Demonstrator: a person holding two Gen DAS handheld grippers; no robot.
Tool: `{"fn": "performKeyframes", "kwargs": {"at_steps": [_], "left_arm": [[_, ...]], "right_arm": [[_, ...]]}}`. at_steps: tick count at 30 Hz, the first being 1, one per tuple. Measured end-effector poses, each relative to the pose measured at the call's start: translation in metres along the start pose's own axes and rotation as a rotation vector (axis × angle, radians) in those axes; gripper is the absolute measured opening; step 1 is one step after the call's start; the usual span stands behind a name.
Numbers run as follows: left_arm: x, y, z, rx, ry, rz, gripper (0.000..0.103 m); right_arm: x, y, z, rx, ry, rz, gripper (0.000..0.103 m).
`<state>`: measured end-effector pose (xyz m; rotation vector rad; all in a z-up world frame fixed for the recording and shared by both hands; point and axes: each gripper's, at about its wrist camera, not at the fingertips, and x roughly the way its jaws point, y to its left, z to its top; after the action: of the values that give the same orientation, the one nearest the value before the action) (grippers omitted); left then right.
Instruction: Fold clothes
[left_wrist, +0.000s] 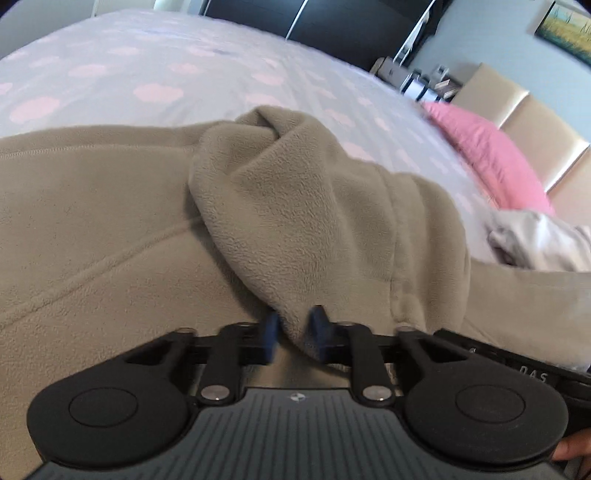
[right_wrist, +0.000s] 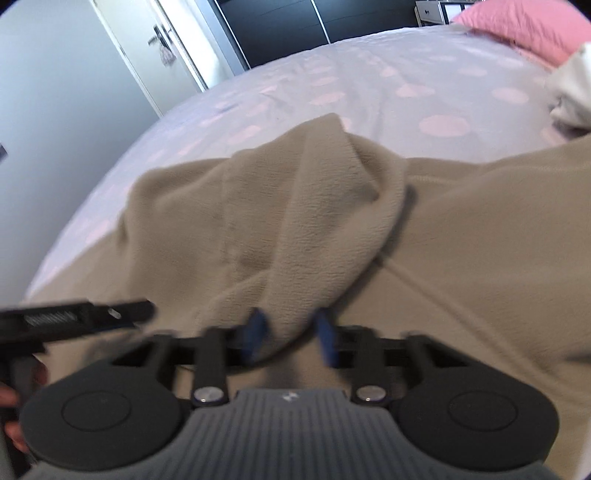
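On the bed (left_wrist: 147, 85) with its pink-spotted cover, a beige fleece garment (left_wrist: 92, 229) lies spread, the left claw (left_wrist: 293, 334) pinching a raised fold at its 6 o'clock edge and the right claw (right_wrist: 291, 334) likewise pinching another fold, a pink pillow (left_wrist: 491, 155) at 2 o'clock.

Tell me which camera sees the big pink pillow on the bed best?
The left wrist view. There the pink pillow lies long and mostly whole along the far right edge of the cloud-patterned bedsheet, against the beige headboard. The right wrist view catches only part of it, cut off in the top right corner.
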<state>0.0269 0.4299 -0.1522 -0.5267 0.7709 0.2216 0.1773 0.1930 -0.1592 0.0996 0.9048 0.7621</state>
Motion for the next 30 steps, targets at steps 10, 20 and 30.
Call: {"fn": "performKeyframes", "kwargs": {"at_steps": [10,20,30], "left_arm": [[-0.008,0.011,-0.001,0.013,-0.006,0.111,0.004],[-0.016,0.014,-0.003,0.008,0.029,0.099,0.020],[-0.071,-0.027,0.000,0.183,0.016,0.220,0.047]], "right_arm": [[-0.001,0.042,-0.016,-0.109,-0.007,-0.023,0.008],[-0.014,0.036,-0.011,-0.131,0.057,-0.041,0.016],[-0.109,-0.018,0.019,-0.155,0.017,-0.233,0.035]]}}
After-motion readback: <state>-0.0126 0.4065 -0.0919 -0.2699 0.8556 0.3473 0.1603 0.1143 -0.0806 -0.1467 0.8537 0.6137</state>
